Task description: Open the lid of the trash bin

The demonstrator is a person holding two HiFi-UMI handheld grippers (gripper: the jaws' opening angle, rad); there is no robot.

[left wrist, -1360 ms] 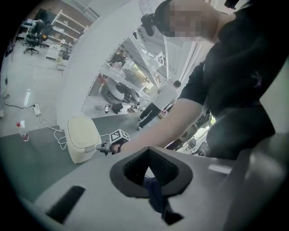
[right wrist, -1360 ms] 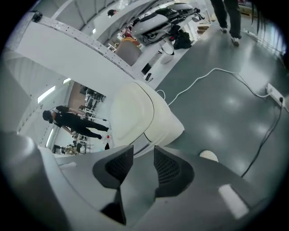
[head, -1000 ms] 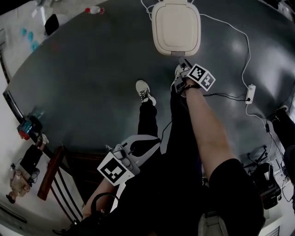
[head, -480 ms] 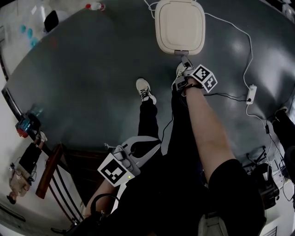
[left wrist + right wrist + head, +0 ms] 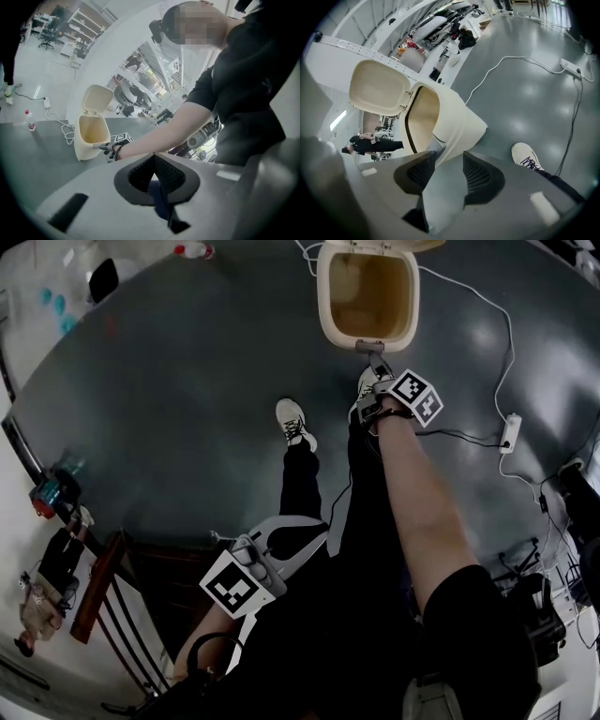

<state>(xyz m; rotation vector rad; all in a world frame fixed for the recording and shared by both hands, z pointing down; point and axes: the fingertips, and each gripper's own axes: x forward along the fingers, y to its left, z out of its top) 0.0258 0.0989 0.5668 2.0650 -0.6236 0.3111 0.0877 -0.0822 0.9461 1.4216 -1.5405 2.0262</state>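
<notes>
Lid [image 5: 379,89] has sprung upright since half a second ago, bin [image 5: 323,296] gaping on the floor [image 5: 187,409]; right claw [image 5: 377,362] just opened wide astride the front latch [image 5: 436,140], gripping nothing; opening judged done.

Trash bin [image 5: 367,301] on floor [image 5: 187,409], lid [image 5: 379,89] behind its opening, right hand-held gripper [image 5: 375,360] before it

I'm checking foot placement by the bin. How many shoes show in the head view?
2. One white shoe is near the picture's middle; the other, only partly visible, is up and right of it, just below the open trash bin.
</notes>
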